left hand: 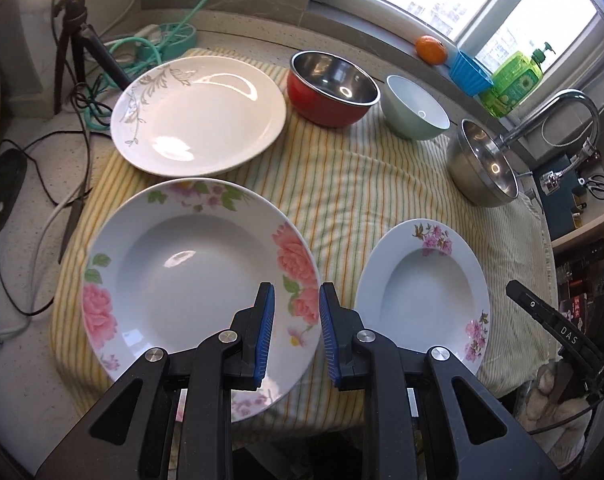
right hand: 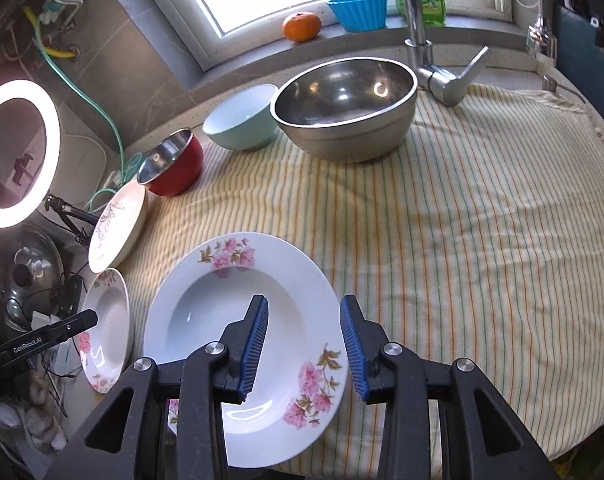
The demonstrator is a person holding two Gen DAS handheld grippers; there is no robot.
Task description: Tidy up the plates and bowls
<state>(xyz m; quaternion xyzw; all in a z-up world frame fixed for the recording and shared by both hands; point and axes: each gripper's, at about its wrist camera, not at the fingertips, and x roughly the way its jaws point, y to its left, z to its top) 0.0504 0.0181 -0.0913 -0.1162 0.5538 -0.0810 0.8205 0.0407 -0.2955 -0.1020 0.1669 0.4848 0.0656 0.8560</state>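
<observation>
While your right gripper point(right hand: 303, 344) hangs with its fingers parted and empty over the small pink-flowered plate point(right hand: 238, 320), and your left gripper point(left hand: 297, 334) stands narrowly open, holding nothing, above the rim of the big rose plate point(left hand: 182, 276), judge both as glazed ceramic: stiff, slick, chippable. Pinch the raised near rim, not the well. Both plates lie flat on the striped towel point(right hand: 461, 220) covering the bench.

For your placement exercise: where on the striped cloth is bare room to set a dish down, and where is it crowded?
Free: the wide stretch of striped cloth right of the small pink-flowered plate and in front of the steel bowl. Crowded: the left side, where the rose plate, white plate and red bowl sit close together.
</observation>
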